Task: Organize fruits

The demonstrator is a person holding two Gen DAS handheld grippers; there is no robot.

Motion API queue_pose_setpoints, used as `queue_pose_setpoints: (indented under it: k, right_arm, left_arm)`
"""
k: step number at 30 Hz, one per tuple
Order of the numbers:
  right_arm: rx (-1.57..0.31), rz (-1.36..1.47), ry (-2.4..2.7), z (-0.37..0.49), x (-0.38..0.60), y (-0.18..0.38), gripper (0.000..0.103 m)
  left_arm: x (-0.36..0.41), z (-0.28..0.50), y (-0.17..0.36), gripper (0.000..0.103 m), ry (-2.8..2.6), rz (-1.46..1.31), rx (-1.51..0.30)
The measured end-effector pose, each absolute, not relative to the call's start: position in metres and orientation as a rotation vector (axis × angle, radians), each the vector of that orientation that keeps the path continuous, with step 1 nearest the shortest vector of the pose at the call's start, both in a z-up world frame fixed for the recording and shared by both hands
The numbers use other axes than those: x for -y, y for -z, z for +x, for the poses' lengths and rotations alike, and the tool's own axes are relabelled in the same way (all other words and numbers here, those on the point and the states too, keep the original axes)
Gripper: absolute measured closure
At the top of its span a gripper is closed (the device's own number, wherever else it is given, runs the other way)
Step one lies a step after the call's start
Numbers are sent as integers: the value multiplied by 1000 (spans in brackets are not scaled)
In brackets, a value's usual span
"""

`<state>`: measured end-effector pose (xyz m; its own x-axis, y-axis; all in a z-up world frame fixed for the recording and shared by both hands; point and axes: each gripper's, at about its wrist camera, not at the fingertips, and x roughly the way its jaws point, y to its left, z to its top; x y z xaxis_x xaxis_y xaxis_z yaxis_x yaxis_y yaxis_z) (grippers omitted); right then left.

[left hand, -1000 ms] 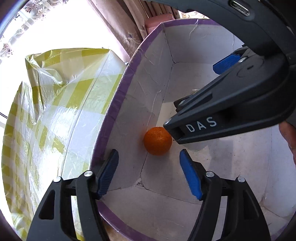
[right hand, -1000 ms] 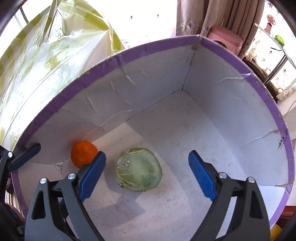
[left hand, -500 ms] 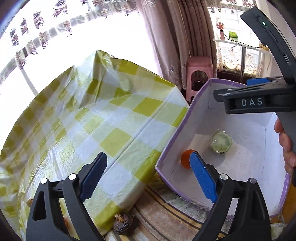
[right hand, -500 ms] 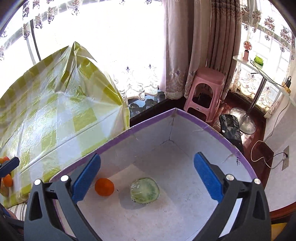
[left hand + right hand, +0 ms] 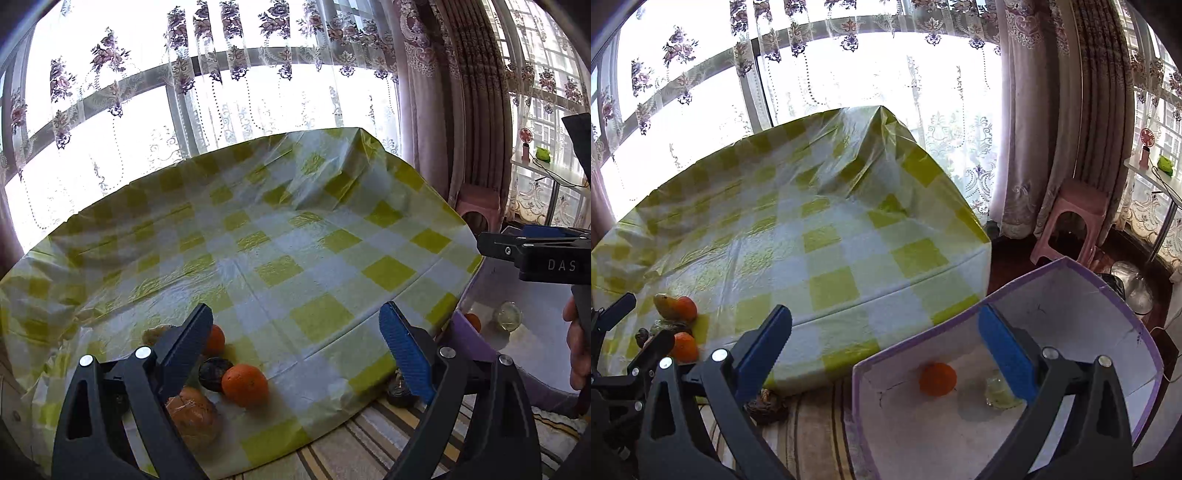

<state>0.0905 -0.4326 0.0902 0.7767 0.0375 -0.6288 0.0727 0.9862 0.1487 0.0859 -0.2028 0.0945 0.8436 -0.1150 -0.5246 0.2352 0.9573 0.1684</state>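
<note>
My left gripper (image 5: 295, 332) is open and empty above the near edge of a table with a yellow-checked cloth (image 5: 280, 236). Under it lie an orange (image 5: 244, 384), a second orange (image 5: 214, 339), a dark round fruit (image 5: 210, 374) and a wrapped brownish fruit (image 5: 192, 415). My right gripper (image 5: 882, 343) is open and empty, over the gap between the table (image 5: 812, 229) and a purple-rimmed white box (image 5: 1071, 302). The box holds an orange (image 5: 937, 379) and a wrapped pale green fruit (image 5: 999, 393). The fruit pile (image 5: 676, 325) also shows at left.
The box stands on a striped rug (image 5: 812, 435) right of the table. A dark fruit (image 5: 766, 406) lies on the rug at the table's foot. A pink stool (image 5: 1071, 225), curtains (image 5: 1052, 110) and a side table (image 5: 1152, 173) stand behind.
Both grippers have risen out of the box and pulled back and left. The left one has swung from the box to the fruit pile on the table. Both stay open.
</note>
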Motion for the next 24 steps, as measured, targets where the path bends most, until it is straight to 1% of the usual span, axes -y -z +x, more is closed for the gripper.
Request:
queue_pose_setpoints:
  k: [3, 9, 17, 19, 21, 24]
  right_arm:
    - [-678, 168, -69, 90, 400, -88, 2]
    - [-694, 133, -156, 92, 344, -82, 2]
    - [-776, 78, -298, 98, 285, -67, 2]
    - [-788, 46, -329, 97, 268, -63, 2]
    - [-802, 11, -350, 94, 253, -58, 2]
    - [-807, 16, -352, 89, 258, -57, 2]
  left_arm:
    - [165, 85, -90, 14, 119, 158, -558]
    - [98, 67, -95, 14, 45, 68, -538]
    - [34, 69, -75, 14, -59, -34, -613]
    - [20, 71, -71, 15, -85, -67, -627]
    - [9, 72, -69, 19, -93, -104, -639]
    - [0, 74, -63, 19, -103, -114, -666]
